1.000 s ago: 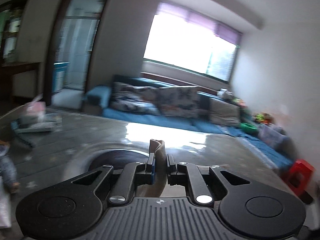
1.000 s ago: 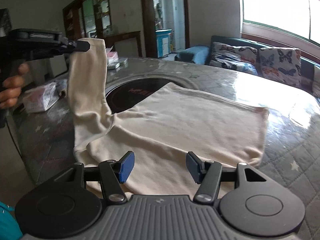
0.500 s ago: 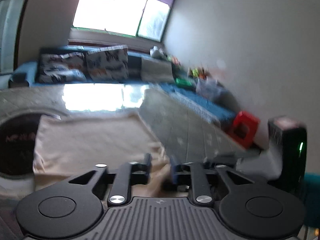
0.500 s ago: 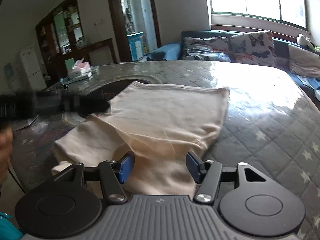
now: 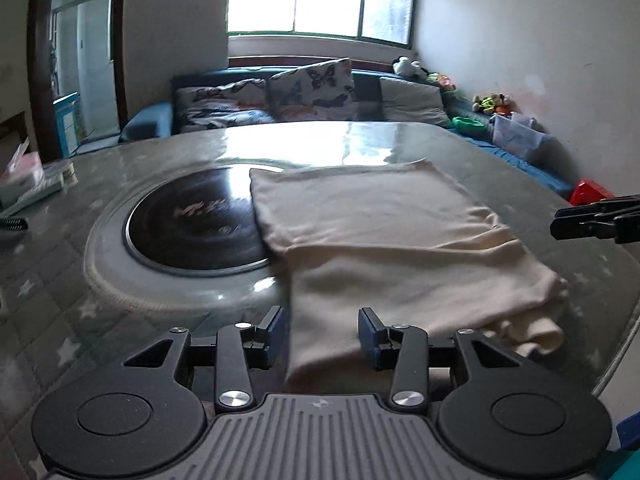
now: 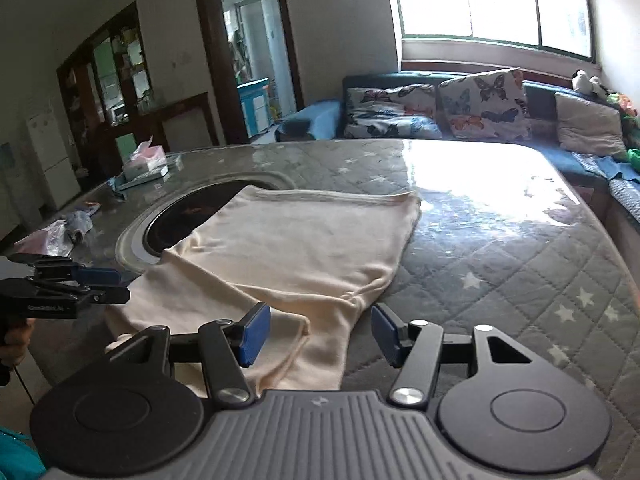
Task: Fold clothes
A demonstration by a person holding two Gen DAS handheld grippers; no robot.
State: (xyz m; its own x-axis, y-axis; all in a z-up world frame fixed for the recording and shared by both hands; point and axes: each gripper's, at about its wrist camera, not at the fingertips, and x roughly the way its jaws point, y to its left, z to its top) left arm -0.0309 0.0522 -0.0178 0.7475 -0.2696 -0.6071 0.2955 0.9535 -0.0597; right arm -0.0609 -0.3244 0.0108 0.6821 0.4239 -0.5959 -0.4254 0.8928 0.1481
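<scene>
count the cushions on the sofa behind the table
3, in a row along the sofa back: a butterfly cushion at the left, a second butterfly cushion in the middle, a plain grey cushion at the right. More may be hidden past the frame edge.

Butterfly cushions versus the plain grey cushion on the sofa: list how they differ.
The butterfly cushions carry a coloured butterfly print; the grey cushion is plain. There are several butterfly cushions but one grey cushion, which sits nearer the soft toys. All lean on the blue sofa under the window.

Garment [image 5: 384, 240] on table [image 6: 500, 240], overlapping round inset [image 5: 192, 220] at left; sofa [image 5: 280, 100] behind table.
</scene>
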